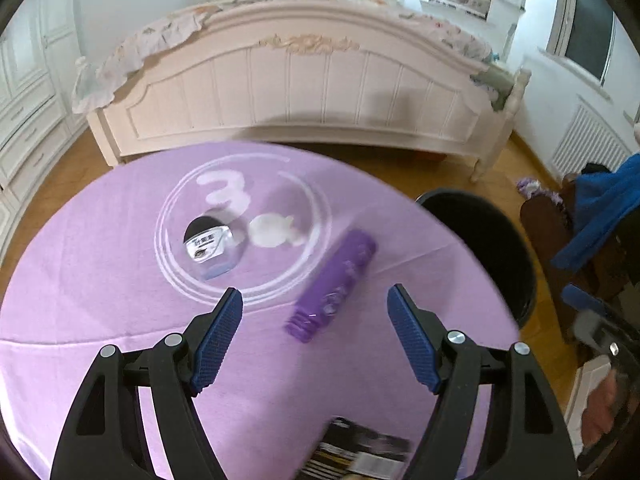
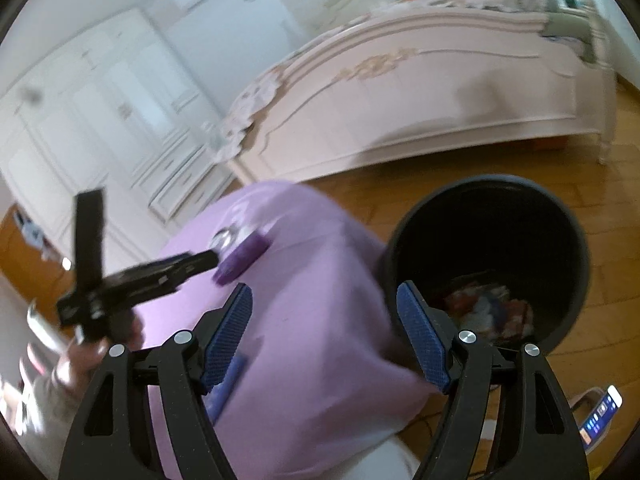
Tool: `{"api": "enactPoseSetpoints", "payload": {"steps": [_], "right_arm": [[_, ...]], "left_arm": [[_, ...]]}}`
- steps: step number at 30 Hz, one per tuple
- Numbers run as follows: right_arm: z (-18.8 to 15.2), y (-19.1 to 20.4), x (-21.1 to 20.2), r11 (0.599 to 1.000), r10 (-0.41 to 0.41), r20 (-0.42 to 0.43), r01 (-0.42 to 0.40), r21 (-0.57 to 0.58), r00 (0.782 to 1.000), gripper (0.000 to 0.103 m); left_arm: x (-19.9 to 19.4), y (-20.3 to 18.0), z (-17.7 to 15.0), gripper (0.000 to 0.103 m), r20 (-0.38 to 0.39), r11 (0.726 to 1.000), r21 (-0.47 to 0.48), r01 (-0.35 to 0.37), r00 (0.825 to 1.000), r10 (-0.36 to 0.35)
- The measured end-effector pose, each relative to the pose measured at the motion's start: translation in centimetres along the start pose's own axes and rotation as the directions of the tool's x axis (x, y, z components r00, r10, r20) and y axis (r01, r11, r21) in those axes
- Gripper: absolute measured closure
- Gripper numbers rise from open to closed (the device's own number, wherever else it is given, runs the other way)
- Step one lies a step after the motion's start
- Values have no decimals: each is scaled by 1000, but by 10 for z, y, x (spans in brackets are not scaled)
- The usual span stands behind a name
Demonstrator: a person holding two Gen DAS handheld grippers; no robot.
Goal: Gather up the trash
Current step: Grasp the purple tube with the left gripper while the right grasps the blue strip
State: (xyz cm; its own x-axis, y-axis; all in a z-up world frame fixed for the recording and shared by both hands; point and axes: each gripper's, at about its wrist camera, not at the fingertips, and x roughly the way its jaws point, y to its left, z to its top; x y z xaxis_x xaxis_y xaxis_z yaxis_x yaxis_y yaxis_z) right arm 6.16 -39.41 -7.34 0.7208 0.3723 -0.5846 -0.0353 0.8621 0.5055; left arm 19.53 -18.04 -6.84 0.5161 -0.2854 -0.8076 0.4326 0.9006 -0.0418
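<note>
On the purple tablecloth (image 1: 100, 280), from left to right, lay a small pouch (image 1: 210, 246), a white wad (image 1: 274, 230) and a purple bottle (image 1: 334, 286), with the black bin (image 1: 496, 248) on the floor just beside the table. The left gripper (image 1: 315, 332) hung over the cloth, its jaws wide apart and holding nothing. The right gripper (image 2: 325, 328) was also spread open and empty, between the cloth and the bin, which had trash (image 2: 486, 308) at its bottom.

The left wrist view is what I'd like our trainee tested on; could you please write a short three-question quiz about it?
1. True or false: the left gripper is holding the purple bottle.
2. Which item lies inside the white ring printed on the purple tablecloth? A) the small jar B) a spoon C) a phone
3. Fill in: the black bin stands beyond the table's ____ edge.

Key: 1 false, its fingers are spread and empty; 2 A; 3 right.
</note>
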Motion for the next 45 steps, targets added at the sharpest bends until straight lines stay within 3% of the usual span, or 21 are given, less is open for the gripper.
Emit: {"api": "enactPoseSetpoints", "payload": {"steps": [5, 12, 15, 17, 21, 25, 29, 35, 45], "right_arm": [[-14, 36, 14, 995, 13, -68, -19, -94, 998, 28], [-38, 71, 35, 983, -21, -157, -9, -184, 987, 32], [-44, 81, 43, 978, -37, -189, -3, -210, 981, 36], [-46, 89, 47, 971, -61, -187, 15, -239, 980, 36], [-50, 106, 56, 949, -118, -185, 56, -310, 976, 47], [-59, 119, 64, 910, -182, -179, 96, -404, 967, 68], [-66, 121, 69, 905, -191, -174, 104, -413, 966, 76], [-61, 112, 60, 947, -101, -177, 40, -318, 979, 90], [-24, 82, 2, 986, 76, -21, -78, -147, 997, 92]], "left_arm": [[17, -4, 7, 31, -15, 996, 88, -7, 1000, 9], [41, -13, 6, 54, -64, 990, 141, 3, 998, 6], [40, -13, 3, 62, -45, 991, 134, -7, 999, 13], [38, -12, 3, 78, -35, 992, 126, -12, 999, 17], [33, -3, 0, 78, -26, 997, 78, -2, 1000, 4], [22, 7, -5, 78, -2, 999, 35, 10, 1000, -10], [0, 12, -7, 78, 41, 1000, 11, 17, 999, -18], [-36, 15, -9, 78, 104, 1000, -8, 23, 994, -22], [-91, -10, -14, 78, 197, 999, 14, 37, 980, -39]]}}
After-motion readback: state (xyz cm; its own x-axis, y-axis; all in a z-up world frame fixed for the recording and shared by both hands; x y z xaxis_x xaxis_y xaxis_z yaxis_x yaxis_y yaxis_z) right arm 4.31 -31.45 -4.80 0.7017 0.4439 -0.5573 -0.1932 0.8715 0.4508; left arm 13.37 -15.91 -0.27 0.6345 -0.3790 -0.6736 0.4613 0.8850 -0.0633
